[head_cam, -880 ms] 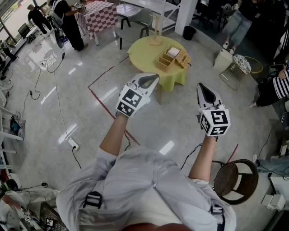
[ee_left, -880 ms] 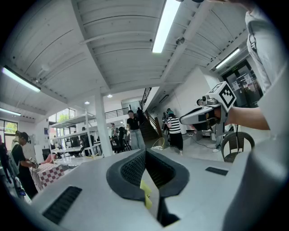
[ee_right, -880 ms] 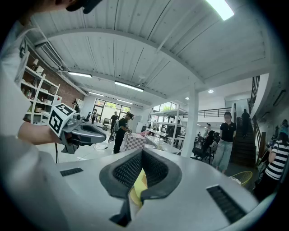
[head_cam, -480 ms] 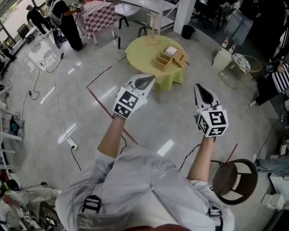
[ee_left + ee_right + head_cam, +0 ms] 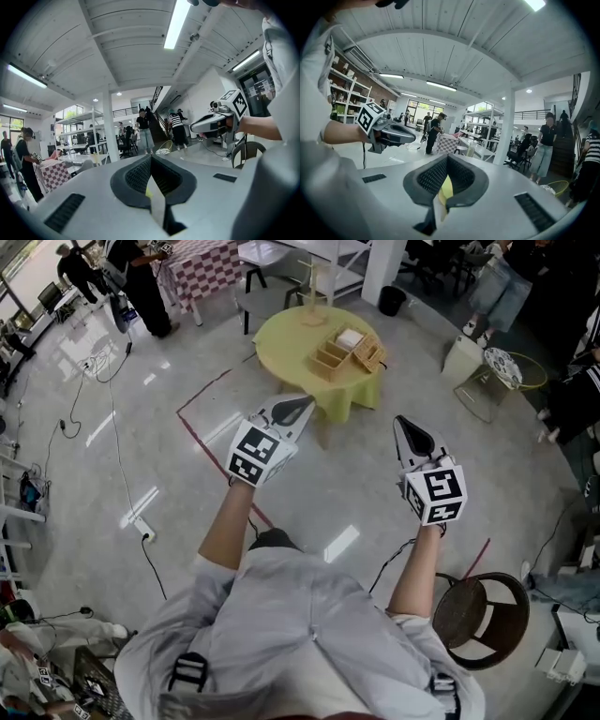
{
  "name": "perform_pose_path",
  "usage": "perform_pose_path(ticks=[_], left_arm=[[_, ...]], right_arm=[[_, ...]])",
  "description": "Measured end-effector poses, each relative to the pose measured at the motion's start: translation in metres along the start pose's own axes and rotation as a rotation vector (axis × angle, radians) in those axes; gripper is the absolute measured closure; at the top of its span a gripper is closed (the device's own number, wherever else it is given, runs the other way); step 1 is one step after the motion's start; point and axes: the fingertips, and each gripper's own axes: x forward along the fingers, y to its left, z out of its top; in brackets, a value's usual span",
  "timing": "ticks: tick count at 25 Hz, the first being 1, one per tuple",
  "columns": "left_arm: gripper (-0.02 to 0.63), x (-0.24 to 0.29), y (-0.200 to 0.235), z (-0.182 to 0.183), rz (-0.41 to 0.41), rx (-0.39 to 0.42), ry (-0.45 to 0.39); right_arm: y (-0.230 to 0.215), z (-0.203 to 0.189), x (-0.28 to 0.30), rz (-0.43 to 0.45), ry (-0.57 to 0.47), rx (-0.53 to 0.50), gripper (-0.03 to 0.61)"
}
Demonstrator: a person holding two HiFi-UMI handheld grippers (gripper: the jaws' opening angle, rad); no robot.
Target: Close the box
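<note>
The wooden box (image 5: 345, 351) with several compartments stands open on a round yellow table (image 5: 291, 348), far ahead of me. Something white lies in one of its compartments. Both grippers are held out in the air above the floor, well short of the table. My left gripper (image 5: 302, 404) points toward the table's near edge, its jaws shut with nothing between them (image 5: 151, 157). My right gripper (image 5: 405, 424) sits off to the right, also shut and empty (image 5: 446, 157). Each gripper view shows the other gripper beside it, not the box.
A wooden stand (image 5: 314, 292) rises at the table's far side. Red tape lines (image 5: 202, 442) mark the floor, with a cable and power strip (image 5: 145, 531) at left. A brown round chair (image 5: 480, 615) is at my right. People stand around a checkered table (image 5: 202, 268) and at the right edge.
The table and box have slid slightly up and left in the head view. Both grippers have shifted a little up and left with it and stay shut.
</note>
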Motion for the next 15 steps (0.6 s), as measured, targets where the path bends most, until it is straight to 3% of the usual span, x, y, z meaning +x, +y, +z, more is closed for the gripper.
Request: perform_pose_path(ticks=[9,15], left_arm=[[0.586,0.021,0.009,-0.01,0.022,-0.065,0.012],[0.586,0.064,0.033,-0.02,0.006,-0.031,0.02]], right_arm=[[-0.031,-0.015,0.008,0.011,-0.03,0.088,0.56],[-0.062,-0.024,0.044,0.003,-0.034,0.104,0.56]])
